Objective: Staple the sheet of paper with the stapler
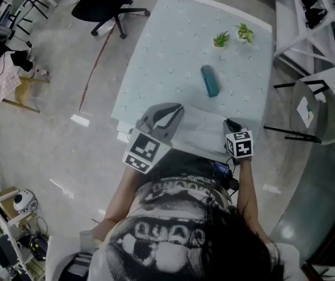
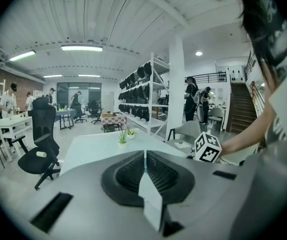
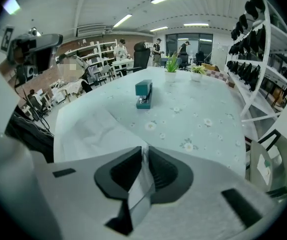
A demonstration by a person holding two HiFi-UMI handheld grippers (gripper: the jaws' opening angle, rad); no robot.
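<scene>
The sheet of paper [image 1: 201, 132] lay at the near edge of the table [image 1: 173, 45], pinched on either side: left tongs [image 1: 176, 112] and right tongs [image 1: 229, 124] were both closed on it, probably to lift it taut. The stapler [image 1: 210, 80] lay beyond them, well apart, with nothing between. Two small plants [image 1: 221, 38] stood farther off.

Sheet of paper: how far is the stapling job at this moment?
Done: the sheet of paper lies at the near edge of the table. In hand: the left gripper and the right gripper are each shut on the sheet's edge. Still to do: the stapler lies untouched farther up the table, apart from the sheet, so the stapling is not yet done.
</scene>
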